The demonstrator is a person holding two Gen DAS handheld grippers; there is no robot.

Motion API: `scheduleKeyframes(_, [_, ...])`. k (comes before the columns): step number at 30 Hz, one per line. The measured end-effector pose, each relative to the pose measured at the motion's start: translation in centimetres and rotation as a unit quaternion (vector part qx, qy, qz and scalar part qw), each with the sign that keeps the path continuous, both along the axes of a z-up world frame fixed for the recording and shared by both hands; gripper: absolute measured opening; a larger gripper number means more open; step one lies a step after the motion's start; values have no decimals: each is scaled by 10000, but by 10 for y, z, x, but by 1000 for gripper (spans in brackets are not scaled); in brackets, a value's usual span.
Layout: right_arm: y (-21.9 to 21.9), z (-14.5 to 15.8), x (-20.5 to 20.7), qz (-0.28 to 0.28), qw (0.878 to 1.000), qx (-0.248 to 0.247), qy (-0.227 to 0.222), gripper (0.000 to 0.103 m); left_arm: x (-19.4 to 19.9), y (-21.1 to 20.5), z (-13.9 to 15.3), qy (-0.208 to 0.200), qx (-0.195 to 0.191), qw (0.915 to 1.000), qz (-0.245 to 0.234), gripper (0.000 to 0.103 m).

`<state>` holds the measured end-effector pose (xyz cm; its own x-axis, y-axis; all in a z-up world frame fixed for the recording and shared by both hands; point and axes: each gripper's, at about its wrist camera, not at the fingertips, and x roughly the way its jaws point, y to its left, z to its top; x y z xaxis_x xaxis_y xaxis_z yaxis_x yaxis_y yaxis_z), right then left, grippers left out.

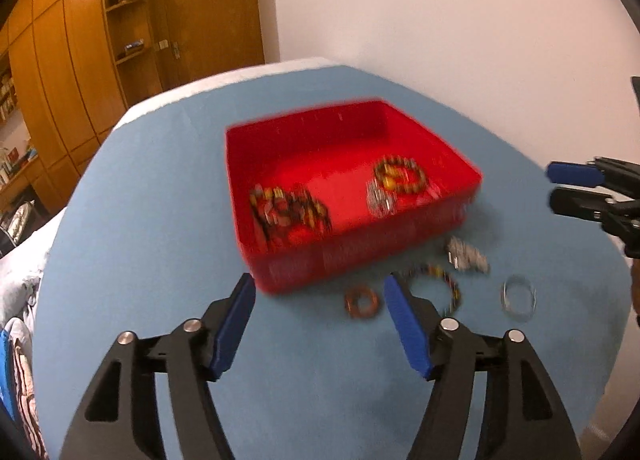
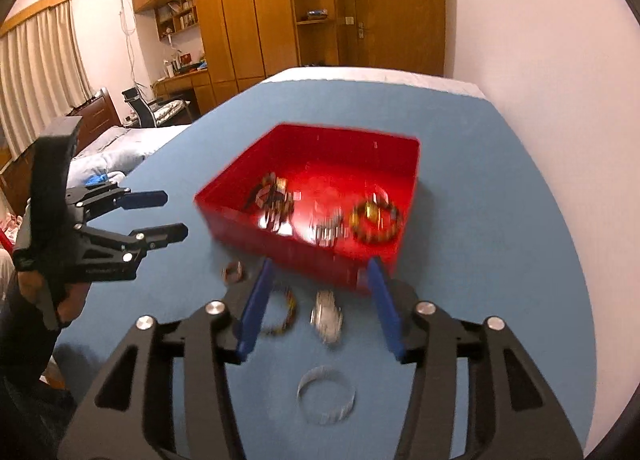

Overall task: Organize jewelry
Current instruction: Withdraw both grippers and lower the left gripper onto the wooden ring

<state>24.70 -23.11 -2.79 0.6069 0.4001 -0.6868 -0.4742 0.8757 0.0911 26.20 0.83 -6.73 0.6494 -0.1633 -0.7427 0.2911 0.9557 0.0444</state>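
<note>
While both of my tools stand open and empty, the red tray (image 1: 400,232) sits mid-frame on the blue counter (image 1: 160,220), a corner toward me. My left tool (image 1: 318,324) and right tool (image 2: 320,308) angle downward. Four bracelets (image 2: 326,318) lie outside, below the tray.

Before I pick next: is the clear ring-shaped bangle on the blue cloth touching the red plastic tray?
Apart. The right wrist view shows the clear ring-shaped bangle nearest the camera, with blue cloth and other bracelets between it and the red plastic tray.
</note>
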Motion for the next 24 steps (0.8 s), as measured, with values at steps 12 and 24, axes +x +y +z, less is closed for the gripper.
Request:
scheduleKeyframes(12, [-13, -72, -49, -388, 9968, -101, 689, 63, 8, -6, -67, 678, 96, 9976, -137, 68])
scheduleKeyframes(24, [-10, -87, -42, -384, 9957, -220, 817, 64, 35, -17, -71, 644, 173, 9978, -44, 77])
